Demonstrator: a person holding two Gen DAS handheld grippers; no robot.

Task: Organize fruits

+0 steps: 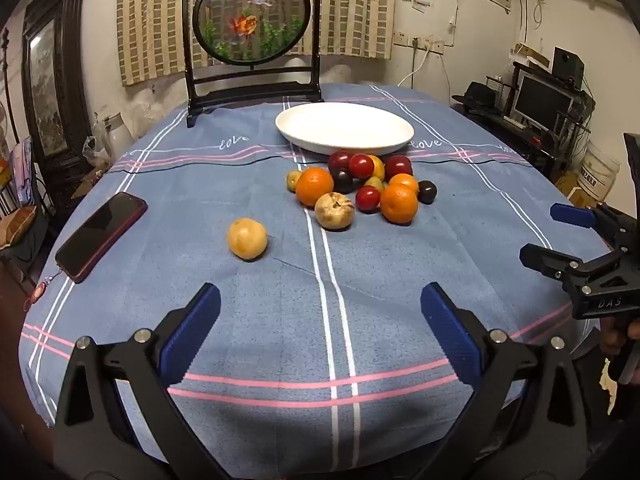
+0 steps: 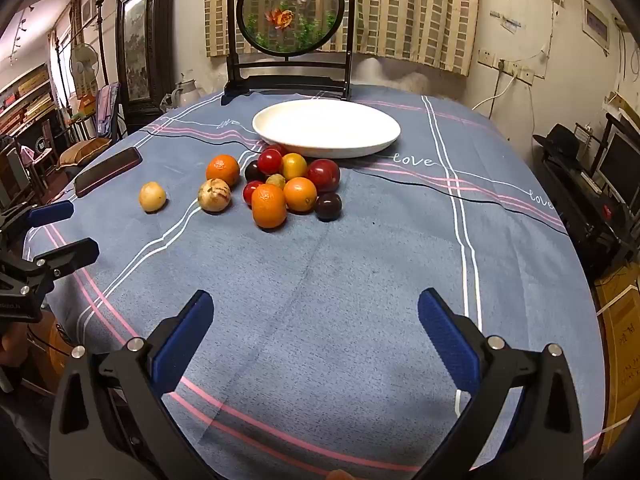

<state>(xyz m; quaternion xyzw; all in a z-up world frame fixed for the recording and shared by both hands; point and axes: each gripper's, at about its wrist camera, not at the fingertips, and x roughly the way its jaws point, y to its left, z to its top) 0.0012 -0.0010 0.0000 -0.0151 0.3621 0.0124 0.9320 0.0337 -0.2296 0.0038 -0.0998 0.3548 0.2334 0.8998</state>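
A pile of fruit (image 1: 360, 186) lies on the blue tablecloth in front of an empty white plate (image 1: 344, 126): oranges, red and dark plums, small yellow fruits. A speckled brown fruit (image 1: 334, 211) sits at the pile's near edge. A lone yellow fruit (image 1: 247, 238) lies apart to the left. My left gripper (image 1: 320, 300) is open and empty above the near cloth. My right gripper (image 2: 316, 304) is open and empty, also near the front edge. The pile (image 2: 280, 184), plate (image 2: 326, 126) and lone fruit (image 2: 152, 197) show in the right wrist view too.
A dark phone (image 1: 102, 236) lies at the table's left edge. A framed round goldfish screen (image 1: 252, 20) stands behind the plate. The right gripper (image 1: 576, 240) shows at the left view's right edge; the left gripper (image 2: 52, 232) shows at the right view's left edge.
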